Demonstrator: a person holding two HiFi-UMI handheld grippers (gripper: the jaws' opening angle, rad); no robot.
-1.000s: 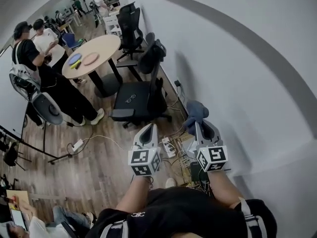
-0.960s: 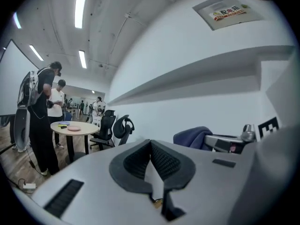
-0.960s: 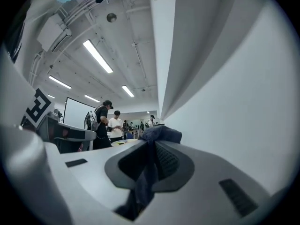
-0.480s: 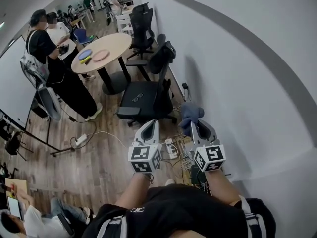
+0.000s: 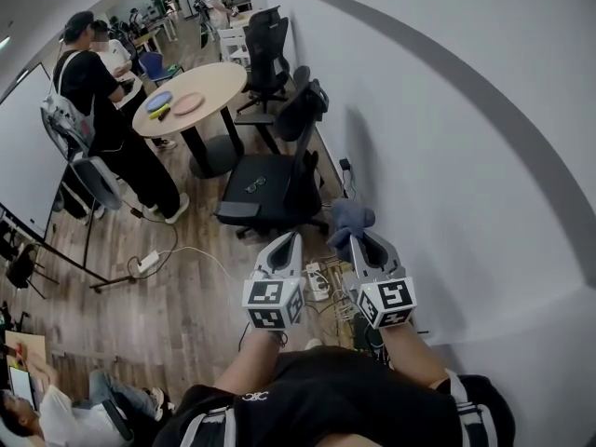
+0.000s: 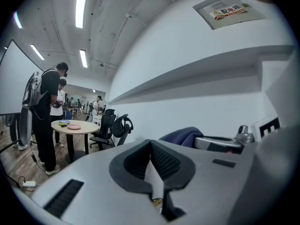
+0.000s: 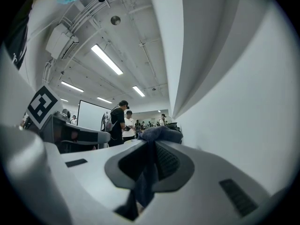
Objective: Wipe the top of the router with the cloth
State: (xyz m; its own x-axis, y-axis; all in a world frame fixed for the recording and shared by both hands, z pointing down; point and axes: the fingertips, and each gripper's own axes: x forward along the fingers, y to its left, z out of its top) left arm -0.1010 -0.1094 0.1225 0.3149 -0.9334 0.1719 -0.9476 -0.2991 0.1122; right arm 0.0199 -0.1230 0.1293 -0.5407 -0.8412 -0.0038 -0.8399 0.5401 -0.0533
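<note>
Left gripper (image 6: 150, 143): jaws closed tip to tip, nothing between them. Right gripper (image 7: 153, 144): jaws clamped on the cloth (image 5: 350, 219). The blue fabric runs down through the gap and bunches out past the tips.

Both grippers sit side by side, near each other, in front of the person's torso. They point ahead along the white wall (image 5: 447, 156), with the right one nearer it. In the left gripper view, the cloth and the right gripper show at the right edge.

Under them on the wood floor (image 5: 186, 315): a power strip (image 5: 318, 279) and a tangle of cables (image 5: 343, 298) at the wall's foot. Router: can't pick it out in that clutter.

Ahead: a black chair (image 5: 265, 189) beside the wall, then a round table (image 5: 212, 80) with a pink plate (image 5: 187, 103) on it. Two people (image 5: 93, 91) stand left of the table.
</note>
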